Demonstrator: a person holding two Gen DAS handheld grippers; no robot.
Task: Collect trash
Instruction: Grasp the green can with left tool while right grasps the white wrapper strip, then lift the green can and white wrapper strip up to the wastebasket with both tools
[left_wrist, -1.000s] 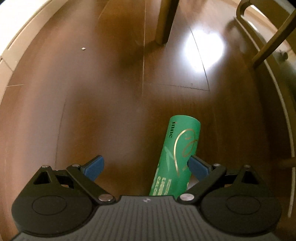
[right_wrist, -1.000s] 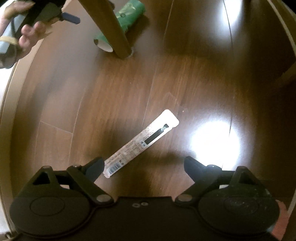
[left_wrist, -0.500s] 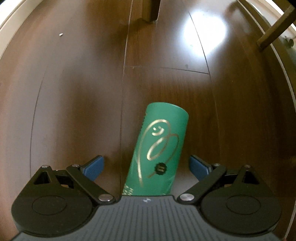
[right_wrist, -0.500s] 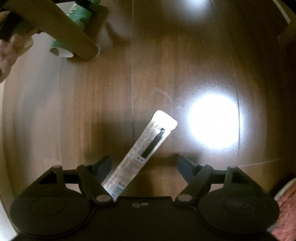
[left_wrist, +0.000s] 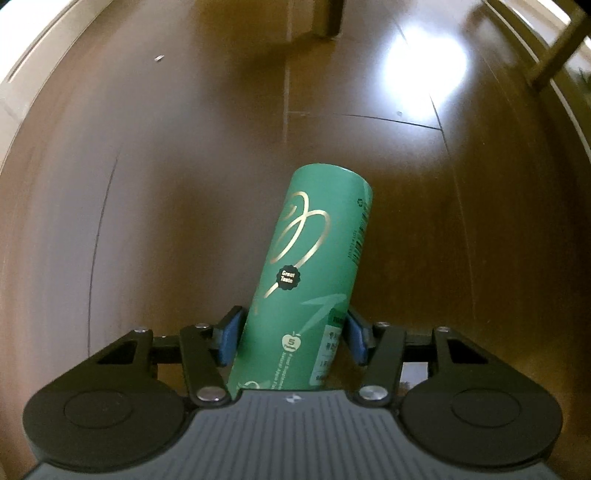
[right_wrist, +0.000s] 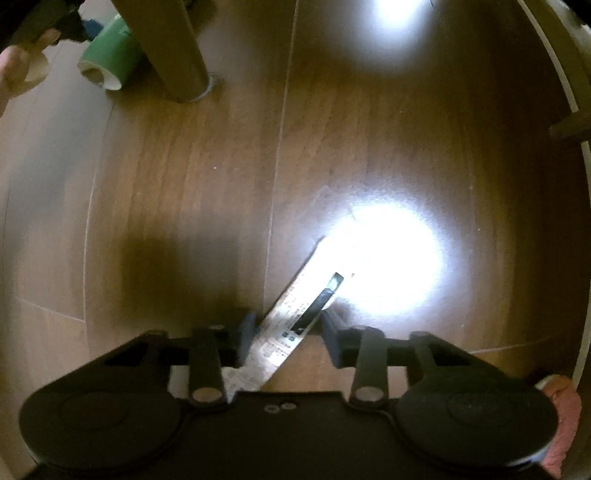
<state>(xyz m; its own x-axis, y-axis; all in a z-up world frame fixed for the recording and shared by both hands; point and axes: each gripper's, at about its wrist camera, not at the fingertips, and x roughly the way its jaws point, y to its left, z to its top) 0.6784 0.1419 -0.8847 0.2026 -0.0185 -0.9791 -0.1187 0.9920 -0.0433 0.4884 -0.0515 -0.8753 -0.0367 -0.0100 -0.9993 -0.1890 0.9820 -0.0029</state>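
Trash on the brown wooden floor (left_wrist: 177, 206): my left gripper (left_wrist: 293, 334), jaws just closing, pinches a green tube (left_wrist: 314, 273), while my right gripper (right_wrist: 288, 332), half closed, straddles a flat white wrapper (right_wrist: 295, 317).

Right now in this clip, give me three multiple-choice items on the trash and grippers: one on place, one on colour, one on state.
1. Where does the printed stick packet lie?
A. on the wooden floor
B. on a chair seat
C. inside a bin

2. What colour is the paper tube with gold swirls?
A. red
B. green
C. white

3. How do the left gripper jaws stand?
A. spread wide, nothing between them
B. fully shut, empty
C. closed in on the tube's sides

Key: 1 A, the packet lies flat on the floor boards between the right gripper fingers. 2 B, its wrap is green. 3 C, the blue pads flank the tube, the jaws having just been closing.
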